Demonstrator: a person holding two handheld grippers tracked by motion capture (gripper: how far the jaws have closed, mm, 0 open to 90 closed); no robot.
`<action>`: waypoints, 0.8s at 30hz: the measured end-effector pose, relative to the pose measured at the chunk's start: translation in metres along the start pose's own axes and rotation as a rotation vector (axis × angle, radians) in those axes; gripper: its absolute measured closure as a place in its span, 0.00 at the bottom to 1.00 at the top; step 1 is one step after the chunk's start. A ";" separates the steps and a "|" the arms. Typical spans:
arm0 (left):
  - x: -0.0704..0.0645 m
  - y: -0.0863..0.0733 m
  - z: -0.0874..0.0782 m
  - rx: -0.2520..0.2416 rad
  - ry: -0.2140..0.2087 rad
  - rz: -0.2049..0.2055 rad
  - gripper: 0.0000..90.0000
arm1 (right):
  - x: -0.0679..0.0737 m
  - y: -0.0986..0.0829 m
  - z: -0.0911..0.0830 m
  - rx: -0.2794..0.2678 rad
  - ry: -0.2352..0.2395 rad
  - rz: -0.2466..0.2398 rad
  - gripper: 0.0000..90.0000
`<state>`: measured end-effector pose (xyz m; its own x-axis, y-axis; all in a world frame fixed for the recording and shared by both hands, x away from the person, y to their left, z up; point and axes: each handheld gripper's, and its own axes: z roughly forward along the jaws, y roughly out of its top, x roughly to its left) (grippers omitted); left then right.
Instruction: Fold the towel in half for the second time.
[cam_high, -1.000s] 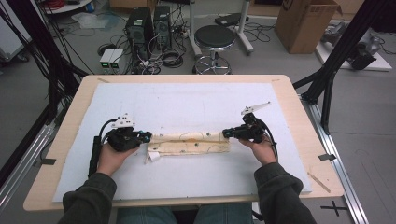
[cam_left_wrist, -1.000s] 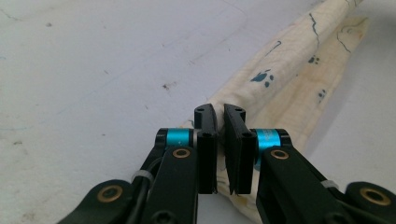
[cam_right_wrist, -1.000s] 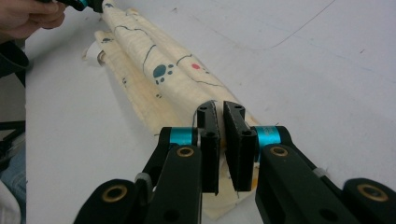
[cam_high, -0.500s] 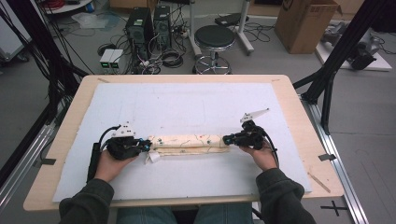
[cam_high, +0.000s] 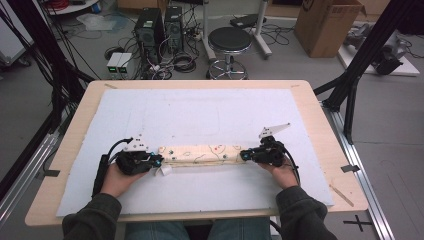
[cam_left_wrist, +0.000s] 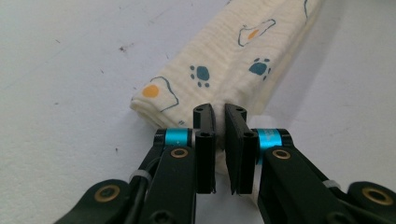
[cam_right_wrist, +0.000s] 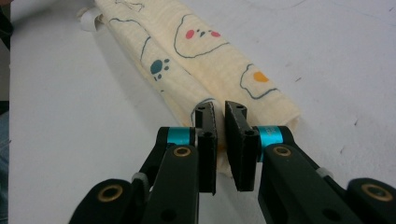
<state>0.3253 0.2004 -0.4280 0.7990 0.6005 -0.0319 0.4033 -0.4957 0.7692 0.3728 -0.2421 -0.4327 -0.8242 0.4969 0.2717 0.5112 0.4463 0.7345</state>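
Cream cloth (cam_high: 202, 154), printed with paw marks, fried eggs and little faces, lies folded into a long narrow strip across the near middle of the table (cam_high: 65, 150), on the pale blue-white mat (cam_high: 210, 115) that covers most of the wooden top. The strip runs left to right, stretched between the two hands.

The left tongs (cam_high: 156, 161) pinch the strip's left end. In the left gripper view the tongs (cam_left_wrist: 219, 116) are nearly shut, their two black jaws standing close with a thin fold of the cloth (cam_left_wrist: 233, 51) held between them, and the rest of the strip runs away toward the far right of that view. A small white tag (cam_high: 164, 170) pokes out just near of this end.

The right tongs (cam_high: 243, 155) grip the right end in the same manner. The right gripper view shows these tongs (cam_right_wrist: 219, 114) closed on an edge of the cloth (cam_right_wrist: 210, 56), with the folded layers spread to either side of the jaws and lying flat on the mat.

Beyond the far edge of the table stand a black stool (cam_high: 229, 41), computer cases (cam_high: 157, 25) and a cardboard box (cam_high: 327, 22) on the floor.
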 end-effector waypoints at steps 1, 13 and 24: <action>0.000 0.000 0.000 0.000 0.000 0.001 0.90 | 0.000 -0.001 0.000 -0.001 -0.002 0.001 0.90; 0.000 0.017 -0.017 -0.171 -0.074 -0.050 0.62 | 0.011 0.016 -0.021 -0.117 0.043 -0.023 0.73; -0.003 0.033 0.027 -0.034 -0.034 -0.029 0.75 | 0.019 0.037 0.027 0.000 0.042 -0.094 0.71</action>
<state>0.3486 0.1655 -0.4201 0.8022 0.5922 -0.0753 0.4113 -0.4569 0.7887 0.3833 -0.1958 -0.4172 -0.8781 0.4211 0.2271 0.4309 0.4899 0.7579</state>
